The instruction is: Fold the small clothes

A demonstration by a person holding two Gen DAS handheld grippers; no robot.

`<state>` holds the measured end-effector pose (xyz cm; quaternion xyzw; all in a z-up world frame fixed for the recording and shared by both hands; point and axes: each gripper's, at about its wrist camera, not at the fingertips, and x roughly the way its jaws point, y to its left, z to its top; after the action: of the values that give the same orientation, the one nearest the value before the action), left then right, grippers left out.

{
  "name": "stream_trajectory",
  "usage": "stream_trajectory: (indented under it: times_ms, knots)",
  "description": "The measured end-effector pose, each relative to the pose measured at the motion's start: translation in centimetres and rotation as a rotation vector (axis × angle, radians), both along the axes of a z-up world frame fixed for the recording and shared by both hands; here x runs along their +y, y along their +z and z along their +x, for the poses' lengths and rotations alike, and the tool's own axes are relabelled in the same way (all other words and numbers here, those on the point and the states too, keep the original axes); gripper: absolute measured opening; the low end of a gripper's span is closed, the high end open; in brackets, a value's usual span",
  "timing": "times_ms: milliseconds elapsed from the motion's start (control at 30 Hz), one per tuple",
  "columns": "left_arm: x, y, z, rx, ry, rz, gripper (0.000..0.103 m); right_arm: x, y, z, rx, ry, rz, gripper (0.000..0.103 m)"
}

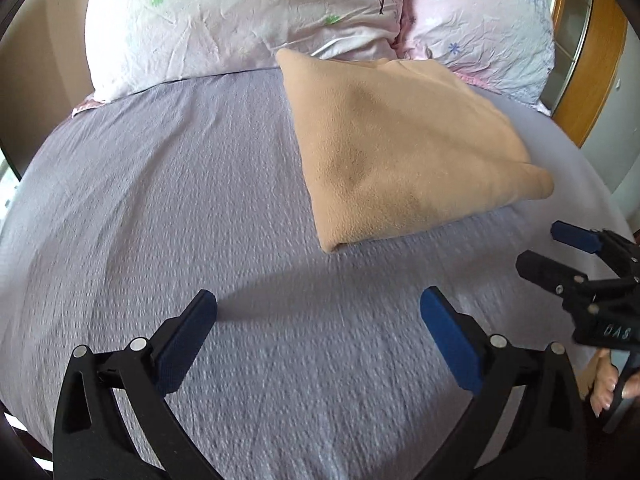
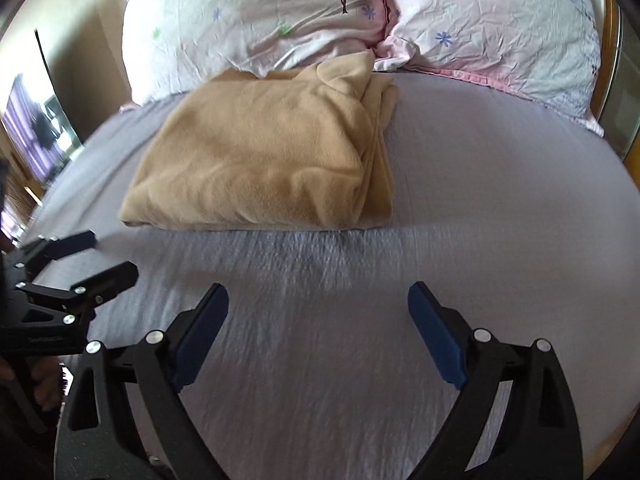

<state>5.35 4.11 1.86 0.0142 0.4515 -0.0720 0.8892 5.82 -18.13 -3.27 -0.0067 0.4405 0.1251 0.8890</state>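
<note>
Two floral pillows point(image 1: 240, 12) point(image 2: 492, 28) – touching – on a grey bedsheet point(image 1: 160, 208).

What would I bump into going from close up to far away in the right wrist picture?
right gripper → grey bedsheet → folded tan fleece → flowery pillows

We see a bed point(image 2: 500, 200) covered with a lilac-grey textured sheet. A folded tan fleece garment point(image 2: 264, 160) lies on it toward the head end. Two crumpled pink floral pillows point(image 2: 256, 24) rest side by side there, the garment's far edge touching them.
</note>
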Motion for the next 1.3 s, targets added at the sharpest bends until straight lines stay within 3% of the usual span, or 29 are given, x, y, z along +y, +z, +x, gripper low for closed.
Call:
stream_trajectory:
  times_ms: [167, 367, 1300]
  knots:
    - [-0.8, -0.3, 0.3, 0.005, 0.019, 0.062, 0.102, 0.7, -0.2, -0.6, -0.006, -0.009, -0.052, 0.093]
    - [-0.9, -0.1, 0.4, 0.000, 0.043, 0.064, 0.102, 1.1, -0.5, -1.3, -0.013, -0.003, -0.080, 0.101]
    - [-0.9, 0.1, 0.3, -0.013, 0.039, 0.063, 0.102, 1.2, -0.6, -1.7, -0.023, -0.004, -0.078, 0.101]
